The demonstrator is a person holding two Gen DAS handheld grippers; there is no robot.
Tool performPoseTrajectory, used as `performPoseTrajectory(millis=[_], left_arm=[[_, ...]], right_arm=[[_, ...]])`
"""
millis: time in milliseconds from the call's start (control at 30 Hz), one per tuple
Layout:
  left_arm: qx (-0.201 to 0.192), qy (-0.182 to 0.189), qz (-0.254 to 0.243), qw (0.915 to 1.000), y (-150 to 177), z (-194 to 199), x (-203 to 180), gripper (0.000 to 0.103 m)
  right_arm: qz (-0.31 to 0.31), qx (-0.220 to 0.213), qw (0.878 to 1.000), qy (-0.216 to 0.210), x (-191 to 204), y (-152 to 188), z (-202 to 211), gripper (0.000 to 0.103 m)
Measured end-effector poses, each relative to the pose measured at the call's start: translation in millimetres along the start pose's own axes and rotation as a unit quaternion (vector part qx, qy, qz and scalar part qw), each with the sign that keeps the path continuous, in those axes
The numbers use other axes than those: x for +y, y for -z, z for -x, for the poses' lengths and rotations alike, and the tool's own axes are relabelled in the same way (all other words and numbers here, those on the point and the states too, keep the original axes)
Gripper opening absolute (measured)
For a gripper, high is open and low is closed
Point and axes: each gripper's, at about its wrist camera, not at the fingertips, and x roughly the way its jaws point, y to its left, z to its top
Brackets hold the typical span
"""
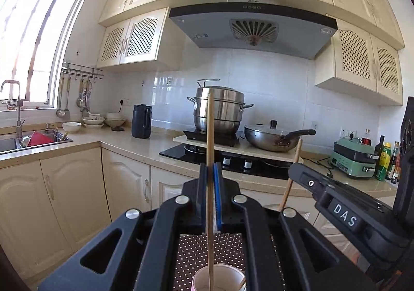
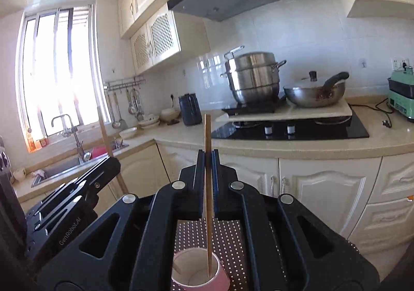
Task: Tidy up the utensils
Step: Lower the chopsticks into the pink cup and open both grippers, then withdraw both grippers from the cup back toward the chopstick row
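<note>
Both grippers are shut tight: left gripper [image 1: 212, 169] pinches one chopstick [image 1: 210, 130] upright, right gripper [image 2: 207, 156] pinches another stick [image 2: 207, 135]. Each stick's bottom end points at 6 o'clock into the pink cup [image 2: 199, 273]. I think they are light, stiff and a bit slippery, so I hold near the middle.

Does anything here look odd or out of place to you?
Only mildly. Each black gripper, left and right, is shut on a single upright wooden chopstick, their lower ends over a pink paper cup. On the hob, the steel steamer pot stands on a pale board.
</note>
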Motion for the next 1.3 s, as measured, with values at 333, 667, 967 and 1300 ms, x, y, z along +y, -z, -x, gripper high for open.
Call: performPoseTrajectory(millis=[333,667,967,1300], left_arm=[[0.057,-0.004,-0.016,0.9982,41.9,-24.0,10.5,0.009],[0.086,-0.028,-0.008,0.9959,59.3,-15.4,30.2,0.036],[0.074,-0.009,-0.017,0.9970,60.0,16.0,23.3,0.042],[0.060,-0.021,-0.019,0.9978,68.7,55.9,17.0,0.055]], right_arm=[[0.014,0.116,0.993,-0.023,-8.5,53.6,-34.4,0.009],[0.043,0.107,0.993,0.014,-7.3,62.2,-5.8,0.070],[0.052,0.099,0.994,0.011,6.3,58.3,22.4,0.081],[0.043,0.098,0.994,0.026,5.9,67.3,55.9,0.092]])
